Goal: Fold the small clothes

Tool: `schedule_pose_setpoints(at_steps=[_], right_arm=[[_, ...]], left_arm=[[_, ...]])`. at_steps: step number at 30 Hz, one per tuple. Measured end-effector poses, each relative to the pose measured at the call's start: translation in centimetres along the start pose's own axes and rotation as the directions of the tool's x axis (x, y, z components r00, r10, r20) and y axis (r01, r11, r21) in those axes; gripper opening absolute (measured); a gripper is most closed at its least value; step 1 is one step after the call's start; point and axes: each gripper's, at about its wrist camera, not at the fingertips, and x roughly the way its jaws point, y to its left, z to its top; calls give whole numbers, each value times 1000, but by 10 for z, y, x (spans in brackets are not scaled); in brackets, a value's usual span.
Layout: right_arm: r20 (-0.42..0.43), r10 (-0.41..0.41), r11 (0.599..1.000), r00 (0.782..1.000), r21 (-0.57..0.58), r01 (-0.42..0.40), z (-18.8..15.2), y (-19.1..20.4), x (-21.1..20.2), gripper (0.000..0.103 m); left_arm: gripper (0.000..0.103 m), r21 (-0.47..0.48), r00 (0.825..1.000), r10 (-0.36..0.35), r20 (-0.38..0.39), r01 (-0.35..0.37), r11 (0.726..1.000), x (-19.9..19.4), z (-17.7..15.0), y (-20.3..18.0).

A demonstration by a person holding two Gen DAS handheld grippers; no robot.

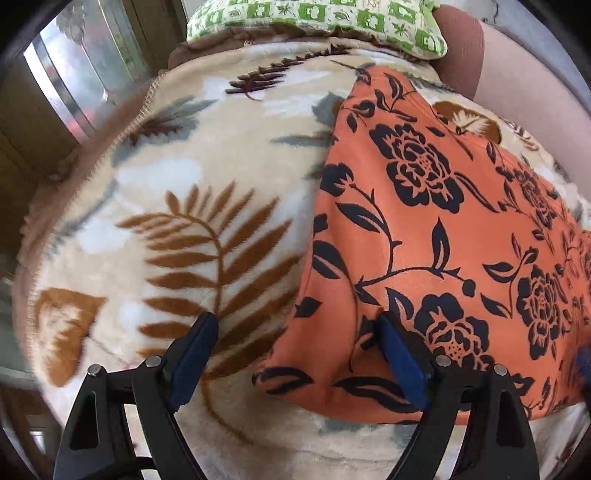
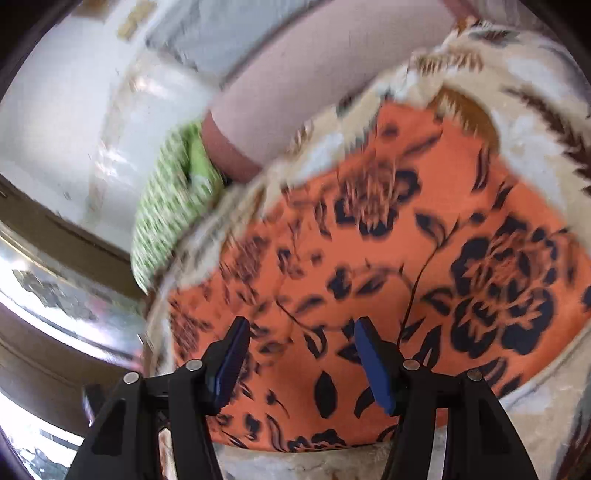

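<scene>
At the far left of the left wrist view a window frame (image 1: 70,85) stands beside the bed. One cream blanket (image 1: 177,206) with brown fern leaves covers the bed and carries everything else. The left gripper (image 1: 297,328) hovers over it with its fingers (image 1: 194,354) spread wide and nothing between the pads: one finger is over bare blanket, the other over the near left corner of the garment.

One orange garment (image 1: 424,229) with a black rose print lies flat on the blanket, right of the fern pattern. Its long axis runs from the near edge by the fingers away toward the single green-and-white checked pillow (image 1: 317,22) at the head of the bed, narrowing at that far end. Its left edge is straight.

In the right wrist view, which is blurred, the same garment (image 2: 369,236) fills the middle. The right gripper (image 2: 301,332) hangs above the cloth near its closest edge, fingers (image 2: 373,365) moderately apart and gripping nothing. The pillow (image 2: 166,218) shows at the left there.
</scene>
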Motion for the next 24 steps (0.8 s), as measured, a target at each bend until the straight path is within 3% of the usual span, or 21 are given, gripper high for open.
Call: schedule_pose_setpoints(at_steps=[2, 6, 10, 13, 17, 21, 24], right_arm=[[-87, -64, 998, 994, -11, 63, -5, -4, 20, 61], [-34, -85, 994, 996, -72, 82, -6, 10, 10, 61], [23, 52, 998, 998, -42, -51, -5, 14, -6, 61], [64, 64, 993, 996, -105, -57, -10, 26, -14, 61], [31, 129, 988, 991, -86, -126, -17, 30, -11, 61], [31, 129, 988, 991, -89, -126, -21, 32, -12, 61], [34, 127, 989, 991, -82, -124, -20, 29, -12, 61]], left_arm=[[89, 3, 1000, -8, -2, 8, 1000, -8, 1, 5], [88, 13, 997, -13, 74, 12, 1000, -44, -5, 30], [88, -76, 993, -101, 64, 106, 991, -66, -17, 64], [88, -197, 976, -217, 33, 219, 956, -65, -33, 75], [86, -261, 943, -333, -23, 316, 912, -49, -47, 55], [72, -296, 932, -363, 13, 351, 889, -37, -50, 32], [59, -350, 907, -420, 23, 401, 846, -19, -49, 19]])
